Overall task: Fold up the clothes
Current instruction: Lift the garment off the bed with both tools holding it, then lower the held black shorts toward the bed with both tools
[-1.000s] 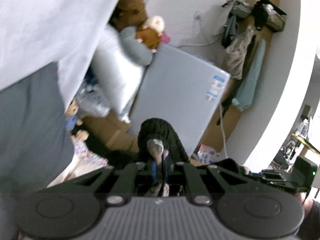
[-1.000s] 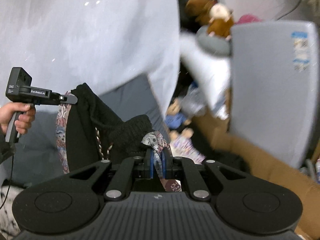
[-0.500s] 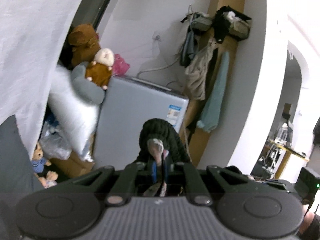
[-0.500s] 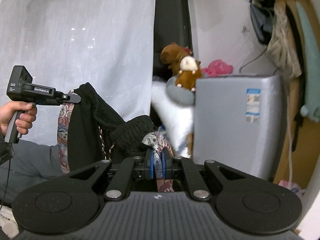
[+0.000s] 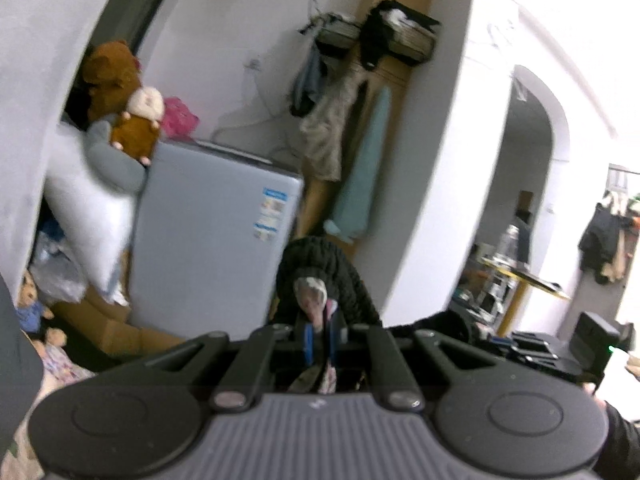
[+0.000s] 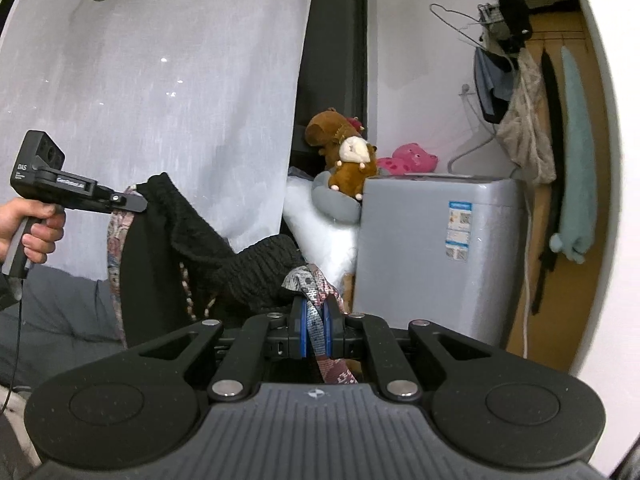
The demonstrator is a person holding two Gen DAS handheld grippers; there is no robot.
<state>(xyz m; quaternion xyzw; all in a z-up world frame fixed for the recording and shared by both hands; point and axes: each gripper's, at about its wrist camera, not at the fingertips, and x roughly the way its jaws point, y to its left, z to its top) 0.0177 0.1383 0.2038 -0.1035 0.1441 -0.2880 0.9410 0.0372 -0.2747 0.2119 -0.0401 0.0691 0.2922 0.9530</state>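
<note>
**So, one black knit garment strung between two tools**

Basically there's one garment point(image 6: 224, 248) here: chunky black ribbed knit with a patterned woven trim in pink and grey, hanging in the air. Two tools have it. The right tool point(image 6: 315, 330) has its blue pads squeezed nearly together on a strip of the trim. The left tool point(image 5: 319, 338) is clamped the same way on another bit of trim, with the knit bunched just past its tips.

Behind it: one grey washing machine point(image 6: 436, 256), three plush toys on top (a brown bear point(image 6: 326, 132), a hamster point(image 6: 356, 160), a pink one point(image 6: 412, 158)), one white pillow point(image 6: 320, 232), and a sheer white curtain point(image 6: 160, 100). Clothes hang from a wooden rack point(image 6: 536, 128) on the right.
</note>
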